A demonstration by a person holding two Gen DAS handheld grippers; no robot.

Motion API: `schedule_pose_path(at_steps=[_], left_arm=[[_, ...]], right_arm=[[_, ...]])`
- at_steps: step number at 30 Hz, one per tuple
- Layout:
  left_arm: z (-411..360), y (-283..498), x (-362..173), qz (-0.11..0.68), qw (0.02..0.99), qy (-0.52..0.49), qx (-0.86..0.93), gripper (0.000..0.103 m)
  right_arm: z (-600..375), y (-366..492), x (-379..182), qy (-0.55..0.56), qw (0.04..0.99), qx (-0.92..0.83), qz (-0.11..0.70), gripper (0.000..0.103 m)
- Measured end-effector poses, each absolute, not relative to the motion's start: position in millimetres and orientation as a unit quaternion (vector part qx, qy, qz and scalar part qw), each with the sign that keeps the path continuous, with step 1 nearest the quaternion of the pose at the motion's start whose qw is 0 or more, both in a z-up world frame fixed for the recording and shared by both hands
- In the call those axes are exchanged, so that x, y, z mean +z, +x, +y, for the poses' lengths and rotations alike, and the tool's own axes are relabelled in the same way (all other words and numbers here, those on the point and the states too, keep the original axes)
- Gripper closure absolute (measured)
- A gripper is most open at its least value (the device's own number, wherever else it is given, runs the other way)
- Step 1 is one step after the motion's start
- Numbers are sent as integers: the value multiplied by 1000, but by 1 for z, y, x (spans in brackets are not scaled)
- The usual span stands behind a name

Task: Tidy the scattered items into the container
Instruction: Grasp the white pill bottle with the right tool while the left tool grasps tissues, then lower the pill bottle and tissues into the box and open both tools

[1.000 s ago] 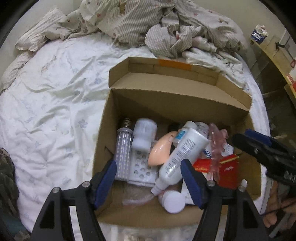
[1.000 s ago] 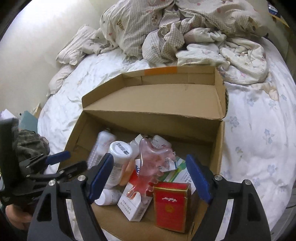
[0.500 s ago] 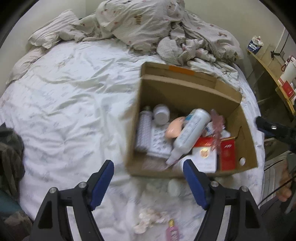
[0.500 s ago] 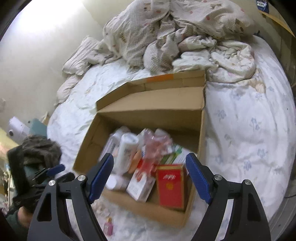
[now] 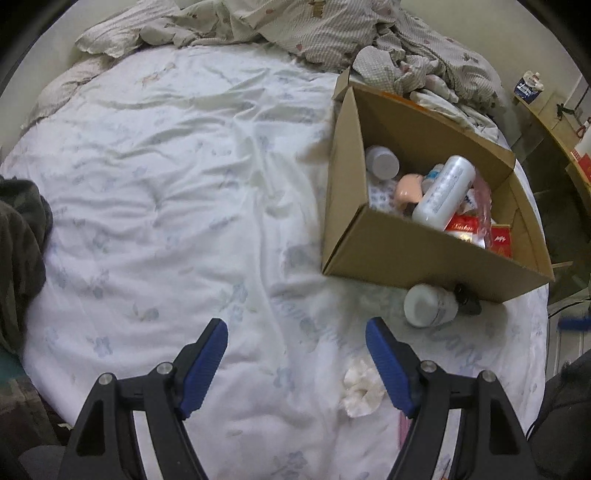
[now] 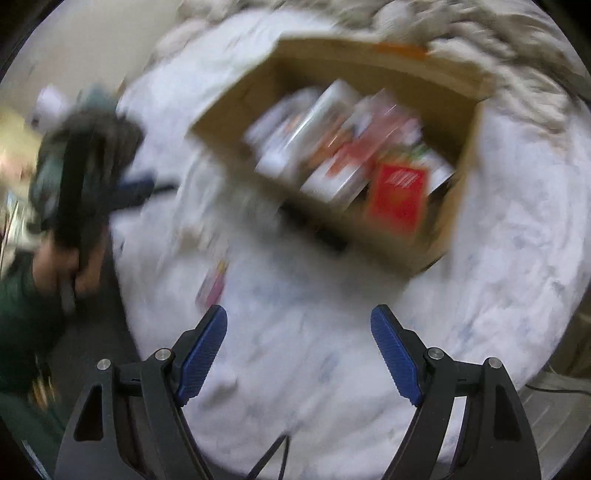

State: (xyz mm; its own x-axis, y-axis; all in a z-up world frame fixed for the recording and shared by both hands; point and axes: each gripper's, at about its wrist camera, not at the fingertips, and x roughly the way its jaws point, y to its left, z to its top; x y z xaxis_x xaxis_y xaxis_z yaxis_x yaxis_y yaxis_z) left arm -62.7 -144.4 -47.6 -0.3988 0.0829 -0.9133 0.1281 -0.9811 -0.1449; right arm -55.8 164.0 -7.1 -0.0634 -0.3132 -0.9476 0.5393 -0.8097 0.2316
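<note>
A cardboard box [image 5: 406, 251] holding several bottles and packets sits on the white bed at the right in the left wrist view. It also shows, blurred, in the right wrist view [image 6: 436, 236]. A white bottle [image 5: 428, 306] with a dark cap lies on the sheet against the box's near wall. A crumpled white tissue [image 5: 360, 389] lies by my left gripper's right finger. A small pink item [image 6: 212, 286] lies on the sheet. My left gripper [image 5: 296, 363] is open and empty above the sheet. My right gripper [image 6: 298, 352] is open and empty.
Rumpled bedding [image 5: 332, 33] is piled at the head of the bed behind the box. Dark clothing [image 5: 18, 251] lies at the bed's left edge. A wooden shelf [image 5: 554, 122] stands to the right of the bed.
Both grippers have pulled back from over the box toward the foot of the bed. The box now looks smaller and farther off. The right wrist view is blurred by motion.
</note>
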Motion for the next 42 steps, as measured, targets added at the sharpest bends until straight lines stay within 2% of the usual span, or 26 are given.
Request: schedule_pose_path(at_steps=[6,11,17,19,20,23,25,26,27,31,36,42], left_arm=[[-135,-61,-54,83,-7,555,-828,25],[-126,-59,-57,82,-30,564,-821,25],[-105,-56,-71,47,-61,589,-804,25],[-98,-56,-74,36,-67,594,-801,25],[-94,-56,-76,32,-72,597,-798,25],[-82,-54,-80,6,-75,601,-796,27],[-76,-51,-79,-19,-74,595,-800,46],[-73,-50,-79,-24,-81,595,-799,67],[-72,-49,-80,-23,-88,599,-796,82],[-73,-44,-71,-19,-91,584,-807,89],[-82,-36,-47,-13,-79,551,-830,90],[-102,-45,-23,31,-48,533,-844,90]], right_arm=[[115,12,-53,673,370,-619,162,19],[89,40,-103,710,355,-577,191,19],[80,56,-114,683,362,-580,256,20],[81,58,-115,679,364,-580,264,23],[82,59,-115,673,364,-585,271,33],[86,57,-112,665,366,-594,267,36],[91,51,-110,668,365,-599,248,36],[95,48,-108,670,365,-601,236,36],[97,45,-106,671,366,-604,227,36],[117,20,-87,666,357,-635,161,36],[155,-16,-49,624,339,-703,48,36],[191,-51,6,541,321,-775,-56,36]])
